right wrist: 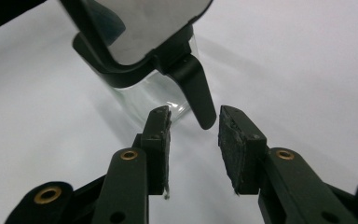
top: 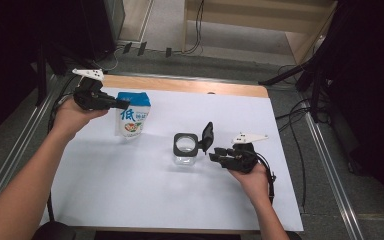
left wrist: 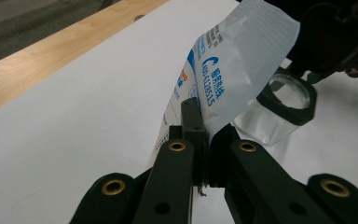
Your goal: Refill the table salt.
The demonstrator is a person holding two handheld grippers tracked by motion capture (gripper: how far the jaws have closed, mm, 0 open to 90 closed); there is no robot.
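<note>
Black-jawed left hand-held gripper (left wrist: 200, 135) pinches a glossy plastic pouch (left wrist: 233, 65); right hand-held gripper (right wrist: 193, 126) gapes beside the clear jar (right wrist: 144, 93).

Pouch (top: 131, 116) stands on the sheet (top: 130, 190) near the table's (top: 180, 84) far-left corner, left gripper (top: 122, 104) at its top edge. Jar (top: 185, 149) sits mid-table, right of the pouch, lid (top: 207, 136) hinged up on its right side. Right gripper (top: 214, 156) just right of the jar, nearer the right edge.
</note>
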